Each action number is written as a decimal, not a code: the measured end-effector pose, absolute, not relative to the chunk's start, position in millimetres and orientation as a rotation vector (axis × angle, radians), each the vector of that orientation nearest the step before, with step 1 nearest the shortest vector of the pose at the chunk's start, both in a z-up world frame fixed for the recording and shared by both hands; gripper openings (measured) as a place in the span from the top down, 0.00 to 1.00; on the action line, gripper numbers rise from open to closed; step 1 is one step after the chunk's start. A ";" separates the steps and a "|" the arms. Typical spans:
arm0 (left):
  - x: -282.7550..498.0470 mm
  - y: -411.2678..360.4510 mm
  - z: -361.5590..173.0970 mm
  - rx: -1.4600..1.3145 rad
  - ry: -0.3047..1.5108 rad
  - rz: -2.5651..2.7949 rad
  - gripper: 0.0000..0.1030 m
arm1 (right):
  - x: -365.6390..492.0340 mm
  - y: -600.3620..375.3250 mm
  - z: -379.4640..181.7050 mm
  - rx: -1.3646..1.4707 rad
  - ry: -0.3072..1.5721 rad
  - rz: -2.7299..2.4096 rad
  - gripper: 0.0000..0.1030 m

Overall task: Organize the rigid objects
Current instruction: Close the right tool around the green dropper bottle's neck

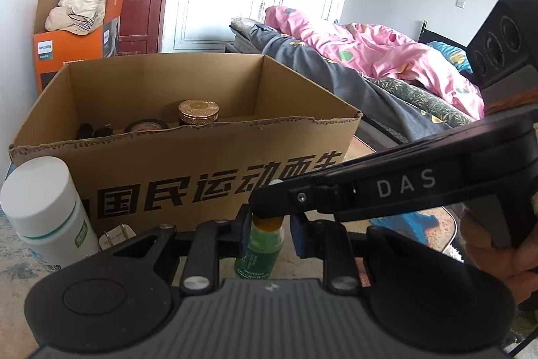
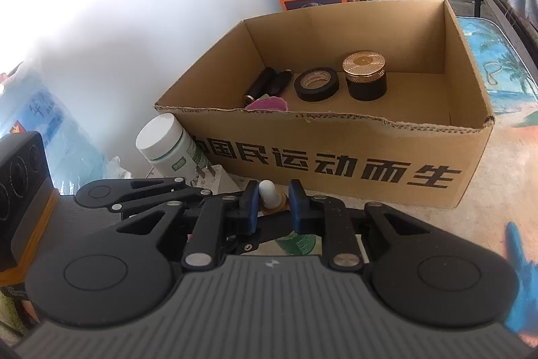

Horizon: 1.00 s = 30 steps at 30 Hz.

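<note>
A small green bottle (image 1: 258, 246) stands on the floor in front of the open cardboard box (image 1: 201, 157). My left gripper (image 1: 270, 232) is shut on the bottle's body. My right gripper (image 2: 273, 207) comes in from the right above it and is shut on the white dropper cap (image 2: 267, 190) with its gold collar. In the box (image 2: 336, 140) lie a gold-lidded black jar (image 2: 364, 73), a black tape roll (image 2: 316, 83), black tubes (image 2: 265, 83) and a pink item (image 2: 265, 105). A white bottle (image 1: 43, 207) stands left of the box.
A white plug adapter (image 1: 116, 234) lies beside the white bottle. An orange carton (image 1: 67, 46) with cloth in it stands behind the box by a red door. A bed with a pink quilt (image 1: 370, 49) fills the right. A hand (image 1: 504, 254) holds the right gripper.
</note>
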State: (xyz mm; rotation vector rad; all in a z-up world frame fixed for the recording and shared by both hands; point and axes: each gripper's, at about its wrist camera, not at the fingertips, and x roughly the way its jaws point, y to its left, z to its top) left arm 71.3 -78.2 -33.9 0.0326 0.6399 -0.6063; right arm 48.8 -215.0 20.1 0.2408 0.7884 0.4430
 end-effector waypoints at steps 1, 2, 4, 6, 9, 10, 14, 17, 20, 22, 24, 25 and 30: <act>70.2 -80.1 -35.5 0.050 0.638 -0.600 0.68 | 48.3 -215.2 20.1 0.243 0.787 0.441 0.83; 69.1 -82.5 -37.5 0.075 0.633 -0.586 0.66 | 48.3 -216.2 19.6 0.246 0.787 0.441 0.83; 68.1 -87.1 -42.8 0.116 0.638 -0.569 0.65 | 49.2 -216.8 19.5 0.249 0.786 0.440 0.83; 70.9 -91.0 -47.8 0.130 0.662 -0.563 0.65 | 50.4 -215.8 19.4 0.243 0.786 0.445 0.82; 73.5 -96.5 -55.4 0.154 0.675 -0.555 0.65 | 52.0 -213.2 19.0 0.233 0.790 0.455 0.80; 74.8 -97.7 -57.5 0.154 0.682 -0.553 0.66 | 52.3 -212.0 19.2 0.228 0.789 0.454 0.80; 75.4 -98.9 -60.9 0.156 0.681 -0.552 0.67 | 55.0 -207.7 15.9 0.193 0.807 0.447 0.79; 75.8 -99.4 -62.9 0.161 0.682 -0.554 0.67 | 57.1 -205.8 10.1 0.188 0.817 0.447 0.76; 76.6 -100.4 -62.7 0.155 0.683 -0.552 0.68 | 56.4 -205.7 10.0 0.185 0.808 0.445 0.79; 75.9 -100.8 -61.0 0.146 0.690 -0.563 0.68 | 54.6 -204.9 11.7 0.172 0.805 0.435 0.80; 72.6 -102.0 -58.1 0.147 0.683 -0.565 0.68 | 51.3 -204.5 15.8 0.158 0.795 0.435 0.80; 70.5 -101.3 -54.6 0.151 0.674 -0.565 0.68 | 49.0 -204.8 19.2 0.157 0.787 0.436 0.80; 58.2 -95.9 -26.2 0.160 0.614 -0.564 0.68 | 35.1 -203.9 52.3 0.139 0.712 0.460 0.80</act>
